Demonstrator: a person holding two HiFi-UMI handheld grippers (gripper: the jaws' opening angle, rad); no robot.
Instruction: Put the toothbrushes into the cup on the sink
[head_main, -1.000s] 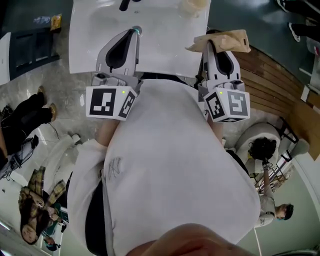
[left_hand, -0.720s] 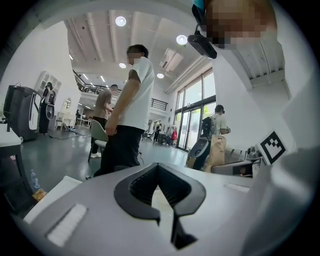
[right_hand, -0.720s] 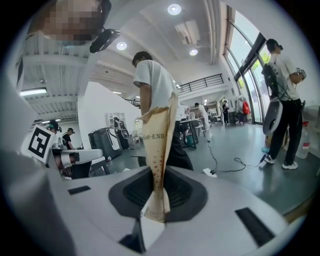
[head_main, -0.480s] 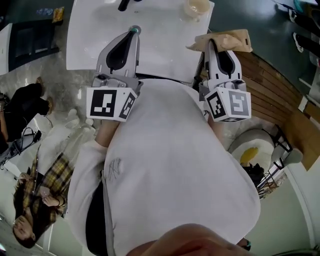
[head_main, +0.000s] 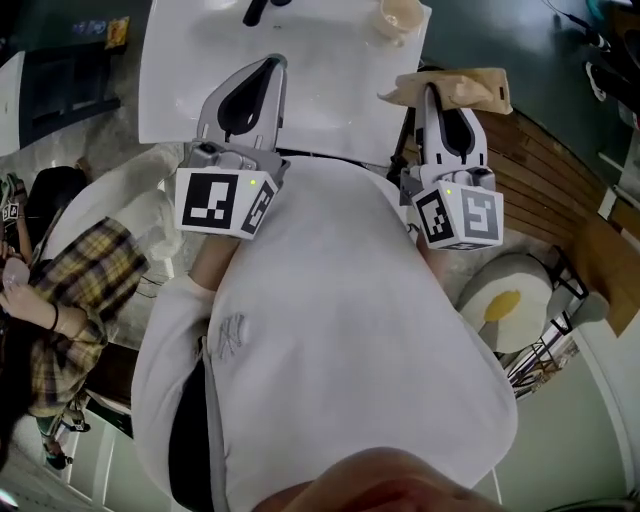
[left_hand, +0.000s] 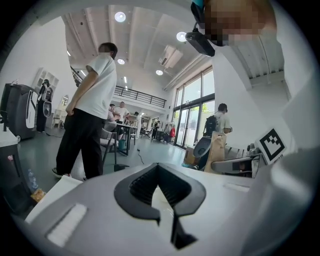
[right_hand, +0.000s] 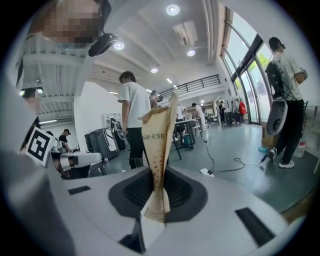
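Note:
In the head view both grippers reach out over a white sink (head_main: 330, 95). A pale cup (head_main: 400, 14) stands on the sink's far rim, ahead of the right gripper. My right gripper (head_main: 433, 92) is shut on a tan paper packet (head_main: 462, 82). In the right gripper view this packet (right_hand: 159, 145) stands upright between the pads, with print on it. My left gripper (head_main: 272, 66) hangs over the basin with its jaws together. The left gripper view shows nothing between them (left_hand: 159, 167). No toothbrush can be made out in any view.
A black tap (head_main: 255, 10) sits at the sink's far edge. Wooden slats (head_main: 545, 165) run along the right, with a round white stool (head_main: 510, 300) below them. A person in a plaid shirt (head_main: 75, 290) stands at the left. Other people (left_hand: 92, 110) stand in the hall.
Both grippers stay where they were, the right one still holding the packet. The person in plaid has come closer at the left. A small teal spot at the left gripper's tip no longer shows.

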